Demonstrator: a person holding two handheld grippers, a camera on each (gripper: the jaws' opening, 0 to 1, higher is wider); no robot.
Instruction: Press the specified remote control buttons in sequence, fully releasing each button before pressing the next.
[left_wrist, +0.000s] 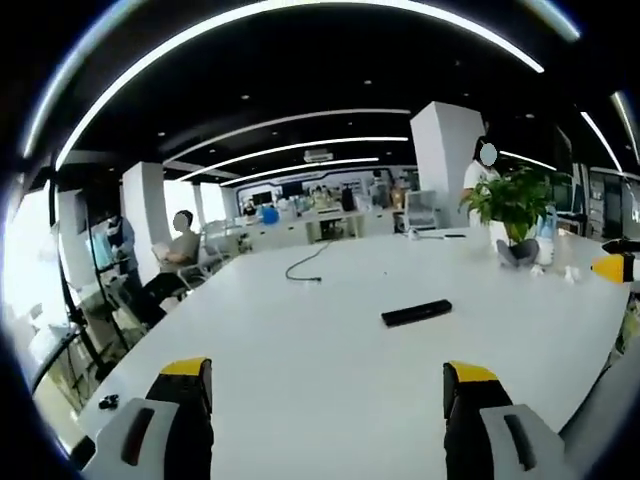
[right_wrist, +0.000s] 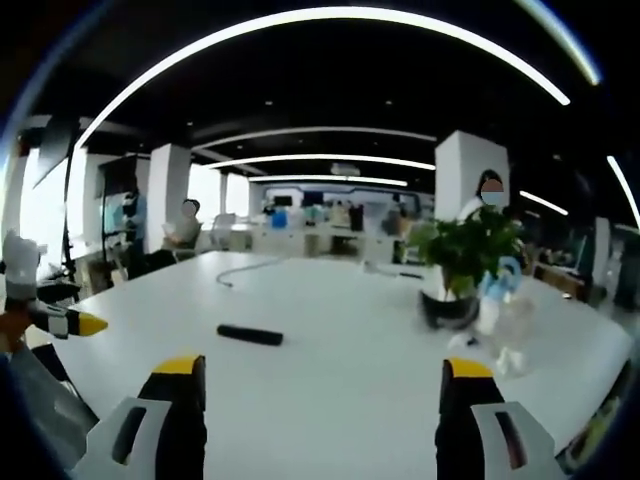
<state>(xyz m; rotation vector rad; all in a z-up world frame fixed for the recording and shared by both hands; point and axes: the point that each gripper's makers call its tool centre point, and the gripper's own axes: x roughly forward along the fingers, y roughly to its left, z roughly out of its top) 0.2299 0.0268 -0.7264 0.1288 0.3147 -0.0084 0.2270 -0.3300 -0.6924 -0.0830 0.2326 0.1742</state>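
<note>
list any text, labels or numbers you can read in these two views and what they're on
None can be read.
The black remote control on the white table: any button markings are too small and blurred.
The bottle beside the potted plant: no label can be made out.
The far office screens and signs: too blurred to read.

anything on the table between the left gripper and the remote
Nothing visible does. In the left gripper view only bare white table lies between the open left gripper and the black remote; the potted plant stands well beyond it.
</note>
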